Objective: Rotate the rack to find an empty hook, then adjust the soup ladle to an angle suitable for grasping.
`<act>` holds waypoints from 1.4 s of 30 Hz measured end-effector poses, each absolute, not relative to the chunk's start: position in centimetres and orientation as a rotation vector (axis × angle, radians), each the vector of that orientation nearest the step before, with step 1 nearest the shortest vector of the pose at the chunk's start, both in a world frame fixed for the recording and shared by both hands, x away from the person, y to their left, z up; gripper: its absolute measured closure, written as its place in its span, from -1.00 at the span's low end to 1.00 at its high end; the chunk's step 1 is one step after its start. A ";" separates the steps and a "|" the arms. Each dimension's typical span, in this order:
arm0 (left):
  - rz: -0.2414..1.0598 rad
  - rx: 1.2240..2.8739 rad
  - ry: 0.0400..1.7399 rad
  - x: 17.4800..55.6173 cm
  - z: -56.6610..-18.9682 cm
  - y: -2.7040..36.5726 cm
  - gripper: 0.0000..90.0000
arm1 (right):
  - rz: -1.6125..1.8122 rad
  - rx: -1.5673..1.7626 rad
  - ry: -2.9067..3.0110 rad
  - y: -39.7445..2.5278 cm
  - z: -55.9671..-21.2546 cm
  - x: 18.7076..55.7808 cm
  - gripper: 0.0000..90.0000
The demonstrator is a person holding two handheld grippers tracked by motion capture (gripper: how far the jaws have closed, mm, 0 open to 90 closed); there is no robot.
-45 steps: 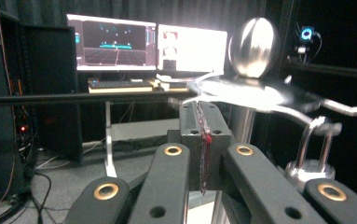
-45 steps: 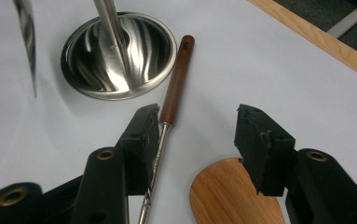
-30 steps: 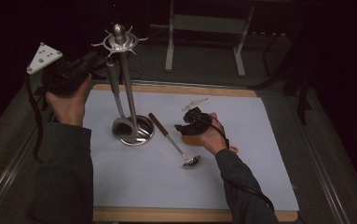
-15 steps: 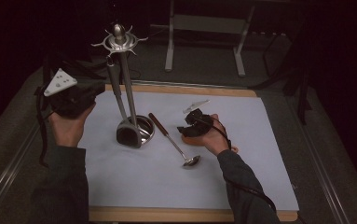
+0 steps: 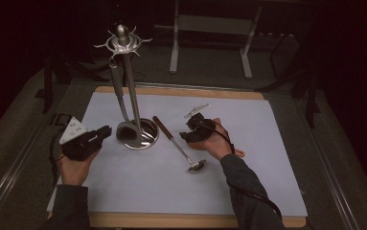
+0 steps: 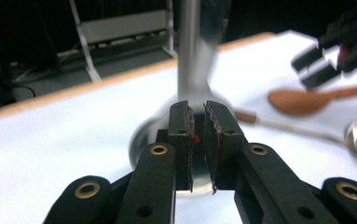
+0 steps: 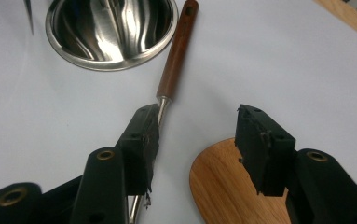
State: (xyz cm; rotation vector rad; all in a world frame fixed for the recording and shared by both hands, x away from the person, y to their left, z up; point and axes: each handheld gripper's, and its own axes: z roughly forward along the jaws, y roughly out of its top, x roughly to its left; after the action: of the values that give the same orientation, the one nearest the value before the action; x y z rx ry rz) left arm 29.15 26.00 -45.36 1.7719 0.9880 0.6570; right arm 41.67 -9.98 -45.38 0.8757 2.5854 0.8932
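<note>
One utensil already hangs on the utensil stand point(image 5: 123, 86); the ladle point(image 5: 178, 146) and wooden spoon point(image 7: 223, 186) lie on the tabletop point(image 5: 248, 182). Your right gripper point(image 7: 197, 144) is wide open over them; your left gripper point(image 6: 197, 140) is nearly closed, empty.

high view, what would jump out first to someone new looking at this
The tall steel utensil stand rises from its round base at the back left of the white mat, with a utensil hanging on it. Right of the base, a wood-handled ladle lies flat on the mat. The right gripper sits open beside it, and the left gripper, nearly shut on nothing, points at the stand.
</note>
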 end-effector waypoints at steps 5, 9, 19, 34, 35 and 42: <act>0.610 1.806 0.982 28.3 -48.6 25.1 0.76 | 0.877 0.892 2.607 -9.4 -45.7 41.9 0.09; 0.571 1.867 0.964 28.0 -50.5 24.3 0.73 | 0.848 0.880 2.628 -8.7 -45.9 41.9 0.10; 0.539 1.971 0.923 28.4 -52.8 23.1 0.66 | 0.788 0.917 2.664 -7.5 -46.8 42.5 0.13; 0.487 1.979 0.951 28.9 -53.8 23.9 0.60 | 0.684 0.982 2.710 -3.4 -49.0 44.9 0.27; 0.485 1.981 0.949 28.9 -53.8 23.9 0.60 | 0.672 0.993 2.713 -3.1 -49.2 45.2 0.29; 0.477 1.985 0.943 28.8 -53.9 23.7 0.57 | 0.569 1.056 2.730 -1.6 -50.5 46.7 0.46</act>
State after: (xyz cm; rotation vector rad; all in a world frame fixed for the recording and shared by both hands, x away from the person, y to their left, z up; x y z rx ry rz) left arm 28.81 23.75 -53.86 1.9852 0.9429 0.4775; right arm 46.68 -1.64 -50.46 1.0562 2.7302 0.5685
